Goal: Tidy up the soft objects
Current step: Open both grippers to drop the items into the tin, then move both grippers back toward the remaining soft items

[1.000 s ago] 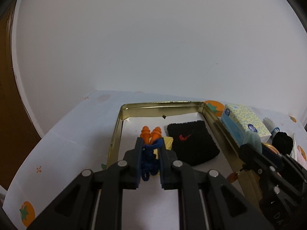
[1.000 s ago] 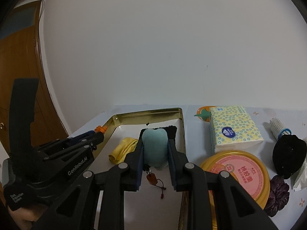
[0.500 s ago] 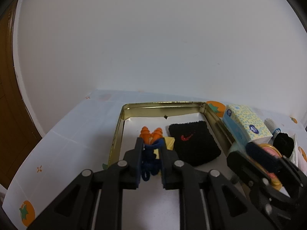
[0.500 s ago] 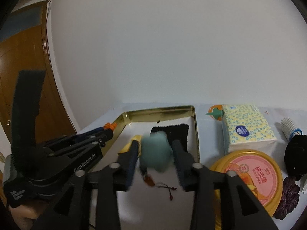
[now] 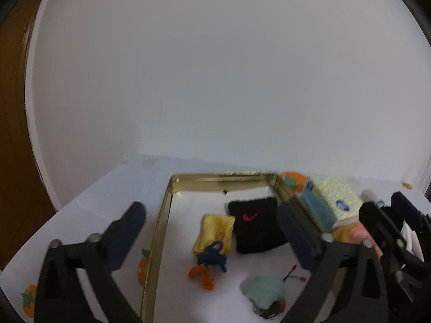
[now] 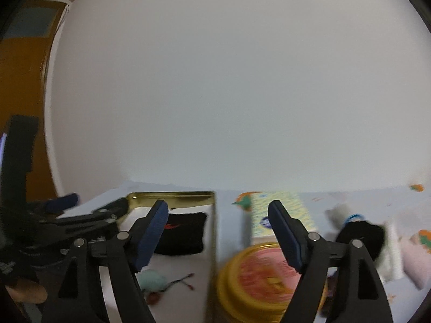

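Observation:
A gold-rimmed tray [image 5: 164,218] holds a black wristband [image 5: 256,223], a yellow cloth [image 5: 215,232], orange earplugs on a blue cord [image 5: 208,265] and a teal plush charm [image 5: 265,292]. My left gripper [image 5: 212,226] hangs above the tray, its jaws opening wide, nothing between them; the earplugs lie below. My right gripper [image 6: 218,231] is over the tray's right rim [image 6: 212,231], jaws opening and empty. The teal charm [image 6: 152,281] lies on the tray floor near its left finger. The black wristband [image 6: 183,235] shows behind that finger.
Right of the tray stand a tissue pack [image 6: 280,215], a round yellow tin with a pink lid [image 6: 265,277], a black soft item [image 6: 359,238] and a white roll with a blue band [image 6: 342,214]. A wall rises close behind; a wooden door [image 5: 13,134] is at left.
Both grippers opened. The earplugs dropped from the left gripper onto the tray floor, and the teal charm fell from the right gripper. The right gripper shifted right, toward the tin.

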The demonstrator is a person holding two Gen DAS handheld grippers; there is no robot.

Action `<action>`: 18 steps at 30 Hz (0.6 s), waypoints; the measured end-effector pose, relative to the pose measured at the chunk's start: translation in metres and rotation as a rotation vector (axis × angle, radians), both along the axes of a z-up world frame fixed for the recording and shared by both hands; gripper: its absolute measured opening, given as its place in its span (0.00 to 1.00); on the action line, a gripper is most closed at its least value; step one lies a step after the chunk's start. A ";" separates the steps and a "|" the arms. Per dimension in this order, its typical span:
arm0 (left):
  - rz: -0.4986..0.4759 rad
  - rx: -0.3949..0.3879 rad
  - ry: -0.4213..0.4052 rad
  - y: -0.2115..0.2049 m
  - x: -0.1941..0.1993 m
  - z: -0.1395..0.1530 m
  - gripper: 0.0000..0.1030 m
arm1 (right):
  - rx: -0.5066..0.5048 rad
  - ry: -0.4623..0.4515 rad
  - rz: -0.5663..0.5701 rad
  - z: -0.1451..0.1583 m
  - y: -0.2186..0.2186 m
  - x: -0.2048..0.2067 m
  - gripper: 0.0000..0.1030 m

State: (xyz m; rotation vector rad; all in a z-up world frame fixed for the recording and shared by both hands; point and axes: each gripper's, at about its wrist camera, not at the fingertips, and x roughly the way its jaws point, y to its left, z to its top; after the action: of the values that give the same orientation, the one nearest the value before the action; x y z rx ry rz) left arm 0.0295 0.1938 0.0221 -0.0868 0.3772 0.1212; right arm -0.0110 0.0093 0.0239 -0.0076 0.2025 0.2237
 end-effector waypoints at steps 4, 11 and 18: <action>0.026 0.061 -0.052 -0.011 -0.006 0.002 1.00 | -0.021 0.007 -0.026 -0.003 -0.003 -0.002 0.76; 0.086 0.118 -0.147 -0.018 -0.022 0.003 1.00 | 0.034 0.059 -0.056 -0.004 -0.028 -0.003 0.76; 0.082 0.142 -0.174 -0.026 -0.031 0.002 1.00 | 0.014 0.036 -0.083 -0.003 -0.052 -0.013 0.76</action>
State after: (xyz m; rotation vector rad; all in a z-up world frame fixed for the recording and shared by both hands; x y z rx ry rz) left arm -0.0014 0.1679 0.0245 0.0270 0.1908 0.2197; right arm -0.0242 -0.0426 0.0208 0.0191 0.2369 0.1426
